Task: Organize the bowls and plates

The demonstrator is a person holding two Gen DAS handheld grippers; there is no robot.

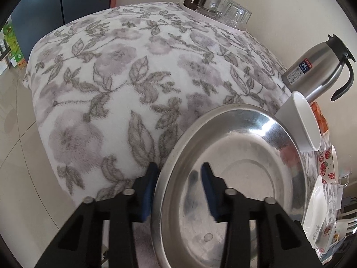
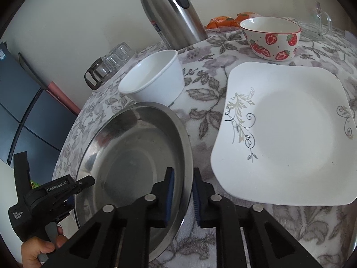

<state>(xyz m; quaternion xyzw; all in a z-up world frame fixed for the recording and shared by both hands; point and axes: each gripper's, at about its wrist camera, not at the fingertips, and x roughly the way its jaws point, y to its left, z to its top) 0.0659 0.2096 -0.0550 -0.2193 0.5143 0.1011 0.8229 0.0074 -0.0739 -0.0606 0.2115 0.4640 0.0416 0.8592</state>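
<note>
Right tool clamped on steel plate rim; left tool straddles opposite rim, apart.

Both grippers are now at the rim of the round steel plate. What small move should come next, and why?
Probably close the left gripper fully. The right gripper pinches the rim of the round steel plate, but the left pads straddle it with a gap. The square white plate lies beside it.
</note>
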